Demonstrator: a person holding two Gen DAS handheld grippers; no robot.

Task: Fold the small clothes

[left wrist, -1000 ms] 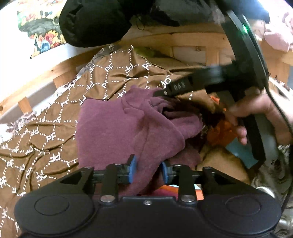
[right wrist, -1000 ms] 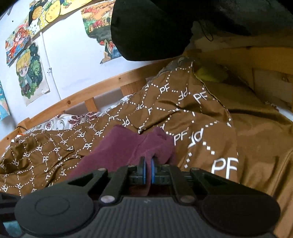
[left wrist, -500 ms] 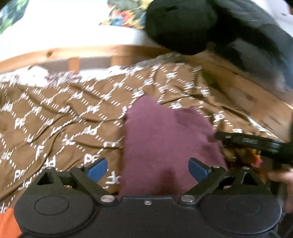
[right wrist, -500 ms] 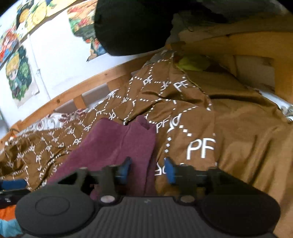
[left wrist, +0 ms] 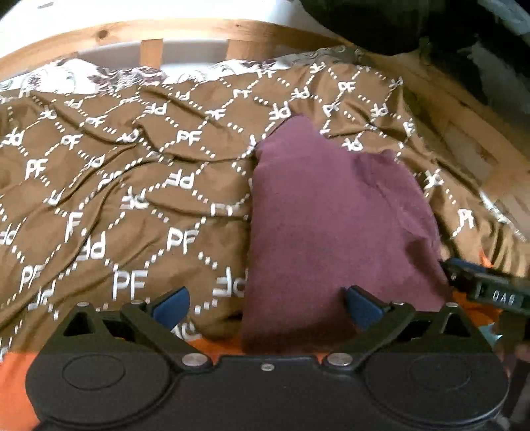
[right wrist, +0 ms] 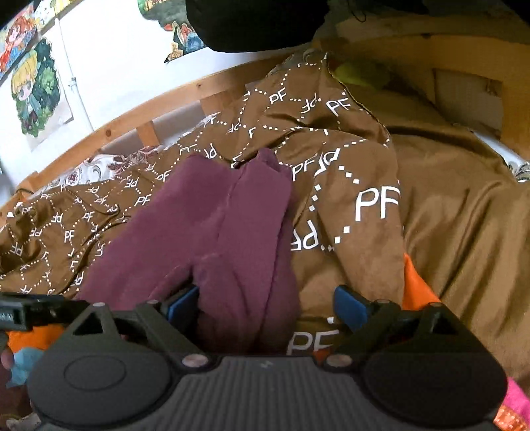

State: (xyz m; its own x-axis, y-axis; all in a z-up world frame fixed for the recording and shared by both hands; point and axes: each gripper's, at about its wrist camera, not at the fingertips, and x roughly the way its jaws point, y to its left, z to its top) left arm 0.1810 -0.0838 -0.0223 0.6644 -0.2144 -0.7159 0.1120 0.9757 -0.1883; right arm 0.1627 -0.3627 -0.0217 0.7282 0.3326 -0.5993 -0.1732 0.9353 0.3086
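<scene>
A folded maroon garment (left wrist: 334, 228) lies flat on the brown PF-patterned bedspread (left wrist: 132, 185). It also shows in the right wrist view (right wrist: 228, 232). My left gripper (left wrist: 266, 305) is open just above the garment's near edge, holding nothing. My right gripper (right wrist: 266, 306) is open over the garment's near right end, holding nothing. The tip of the right gripper shows at the right edge of the left wrist view (left wrist: 487, 291).
A wooden bed rail (left wrist: 152, 36) runs along the far side by the white wall. Orange cloth (right wrist: 417, 281) lies near me under the bedspread's edge. A black bundle (right wrist: 251, 20) hangs overhead. Posters (right wrist: 31, 89) hang on the wall. Pink cloth (right wrist: 516, 398) lies at bottom right.
Both grippers were shut on the maroon garment a second ago. Both have opened and let go, and the garment now lies folded flat on the bedspread.
</scene>
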